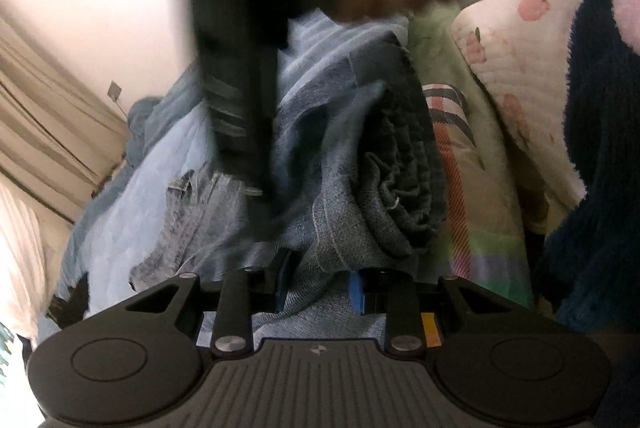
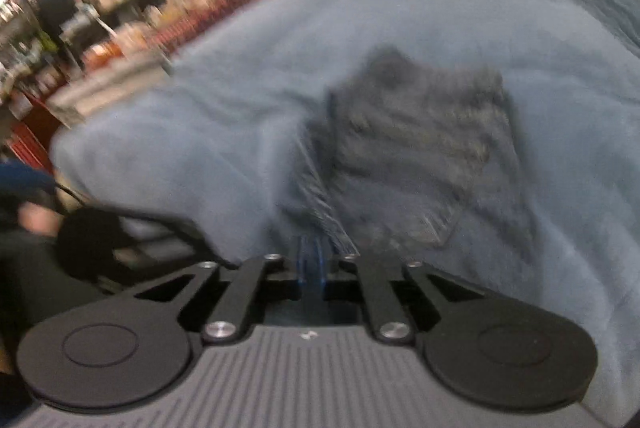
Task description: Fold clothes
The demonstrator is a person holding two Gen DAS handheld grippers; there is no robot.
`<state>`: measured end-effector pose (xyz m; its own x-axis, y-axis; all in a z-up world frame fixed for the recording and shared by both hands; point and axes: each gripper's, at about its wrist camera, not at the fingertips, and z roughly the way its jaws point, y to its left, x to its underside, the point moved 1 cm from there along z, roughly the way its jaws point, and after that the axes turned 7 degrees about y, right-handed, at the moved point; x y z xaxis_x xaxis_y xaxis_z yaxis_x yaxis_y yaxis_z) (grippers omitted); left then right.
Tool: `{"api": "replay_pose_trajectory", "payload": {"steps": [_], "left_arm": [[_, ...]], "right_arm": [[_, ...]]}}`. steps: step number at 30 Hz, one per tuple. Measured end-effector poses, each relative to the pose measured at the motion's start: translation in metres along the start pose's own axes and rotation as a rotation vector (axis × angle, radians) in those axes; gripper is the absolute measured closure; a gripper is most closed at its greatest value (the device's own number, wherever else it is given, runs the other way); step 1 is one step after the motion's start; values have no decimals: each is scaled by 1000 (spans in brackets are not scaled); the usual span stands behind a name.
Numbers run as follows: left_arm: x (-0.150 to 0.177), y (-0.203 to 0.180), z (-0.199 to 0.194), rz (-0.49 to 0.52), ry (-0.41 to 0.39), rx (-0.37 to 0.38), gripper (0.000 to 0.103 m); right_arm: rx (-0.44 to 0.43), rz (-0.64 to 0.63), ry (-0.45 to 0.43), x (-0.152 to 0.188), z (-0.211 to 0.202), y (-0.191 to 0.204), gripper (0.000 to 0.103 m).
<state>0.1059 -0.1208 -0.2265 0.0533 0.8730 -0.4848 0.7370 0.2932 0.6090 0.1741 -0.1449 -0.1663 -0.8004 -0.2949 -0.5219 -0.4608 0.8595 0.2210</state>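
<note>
A pair of blue jeans (image 1: 340,164) lies bunched on a light blue sheet (image 1: 120,212). My left gripper (image 1: 320,288) is shut on a fold of the jeans; the denim fills the gap between its blue pads. The other gripper's black body (image 1: 236,80) and the hand holding it cross the top of the left wrist view, blurred. In the right wrist view my right gripper (image 2: 314,260) is shut on a thin edge of the jeans (image 2: 416,148), whose back pocket shows just ahead. The view is blurred by motion.
A plaid blanket (image 1: 456,188) and a quilted floral pillow (image 1: 516,68) lie right of the jeans, with a dark blue fuzzy item (image 1: 600,148) beyond. Beige curtains (image 1: 44,132) hang at left. Cluttered shelves (image 2: 100,12) stand beyond the bed's edge.
</note>
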Motion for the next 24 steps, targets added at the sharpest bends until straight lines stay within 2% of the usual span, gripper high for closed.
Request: {"api": "replay_pose_trajectory", "payload": {"steps": [4, 8, 12, 18, 22, 24], "left_arm": [[2, -2, 5, -35, -1, 31, 74], [1, -8, 10, -16, -18, 11, 73], [5, -19, 15, 67, -26, -21, 71], [5, -17, 21, 170, -26, -5, 67], [3, -10, 16, 129, -21, 10, 79], [0, -2, 14, 48, -15, 25, 82]], "right_arm": [[-8, 91, 44, 25, 11, -28, 103], [-61, 204, 48, 43, 9, -48, 103], [-97, 266, 36, 51, 14, -58, 103], [-120, 301, 41, 51, 16, -64, 103], [-127, 316, 44, 54, 10, -64, 103], [-129, 320, 46, 55, 8, -63, 103]]}}
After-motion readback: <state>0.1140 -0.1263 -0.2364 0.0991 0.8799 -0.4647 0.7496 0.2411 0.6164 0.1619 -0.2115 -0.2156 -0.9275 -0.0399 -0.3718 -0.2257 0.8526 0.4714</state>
